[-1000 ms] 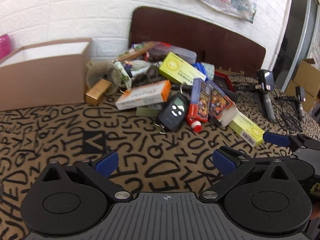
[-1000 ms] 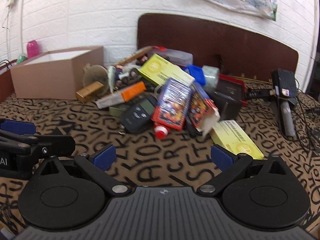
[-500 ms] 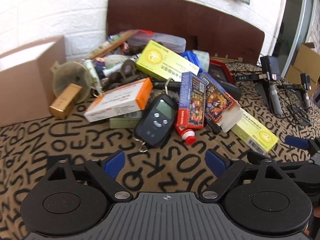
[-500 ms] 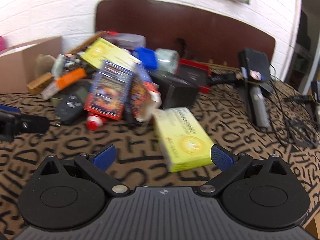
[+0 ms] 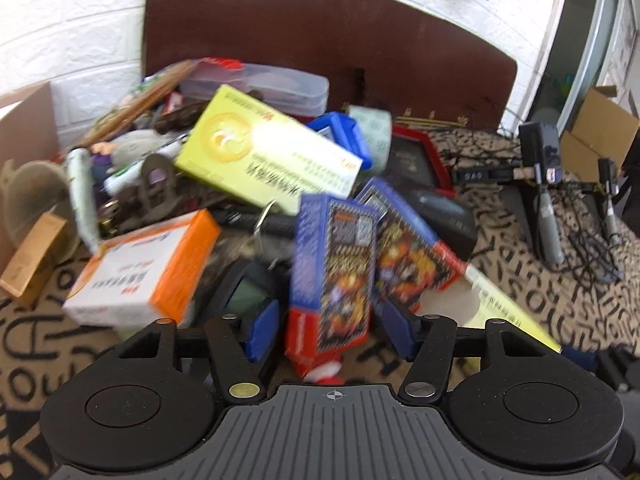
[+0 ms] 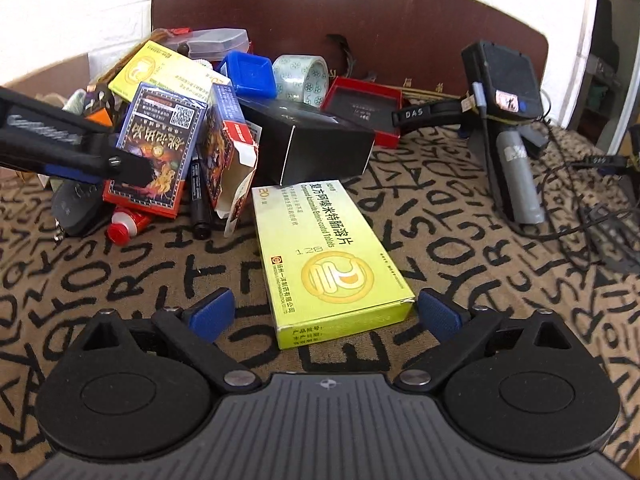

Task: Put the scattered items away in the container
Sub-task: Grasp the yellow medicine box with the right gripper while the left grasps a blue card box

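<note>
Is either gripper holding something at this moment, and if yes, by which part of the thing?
Nothing is held yet. The left gripper is closing around the near end of the blue card box; the right gripper is closing around the yellow-green box.

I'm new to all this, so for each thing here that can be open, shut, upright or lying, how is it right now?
Left gripper: jaws closing around blue card box, not yet gripping.
Blue card box: closed, propped on pile.
Right gripper: jaws closing, straddling yellow-green box.
Yellow-green box: closed, lying flat.
Second card box: flap open.
</note>
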